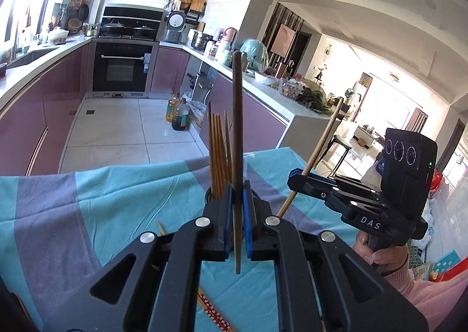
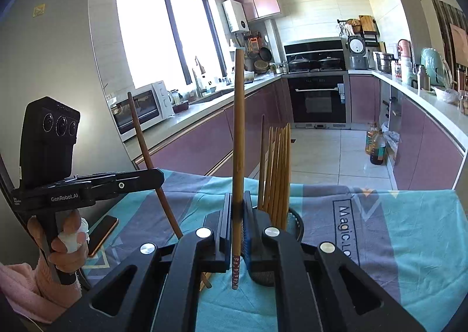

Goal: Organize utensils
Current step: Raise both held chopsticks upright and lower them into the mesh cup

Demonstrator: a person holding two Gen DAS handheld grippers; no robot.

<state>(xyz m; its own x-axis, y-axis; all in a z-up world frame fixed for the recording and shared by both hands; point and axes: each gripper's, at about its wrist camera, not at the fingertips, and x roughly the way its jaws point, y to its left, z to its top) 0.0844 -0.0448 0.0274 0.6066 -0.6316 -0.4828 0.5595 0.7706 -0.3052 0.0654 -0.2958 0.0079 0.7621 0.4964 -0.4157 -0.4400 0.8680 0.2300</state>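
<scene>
My left gripper (image 1: 237, 185) is shut on a dark brown chopstick (image 1: 237, 127) and holds it upright; both also show in the right wrist view, gripper (image 2: 159, 178) and stick (image 2: 143, 144). My right gripper (image 2: 236, 196) is shut on a light brown chopstick (image 2: 238, 127) with a red patterned end, held upright; both also show in the left wrist view, gripper (image 1: 295, 178) and stick (image 1: 318, 147). A black mesh holder (image 2: 295, 222) with several bamboo chopsticks (image 2: 278, 168) stands just behind both grippers; these sticks also show in the left wrist view (image 1: 218, 150).
The table wears a teal and grey cloth (image 1: 87, 209). Two loose chopsticks lie on it, one plain (image 1: 161, 229) and one red-patterned (image 1: 213, 313). A phone (image 2: 102, 234) lies at the left. Kitchen counters, an oven (image 2: 318, 100) and oil bottles (image 2: 376, 146) stand beyond.
</scene>
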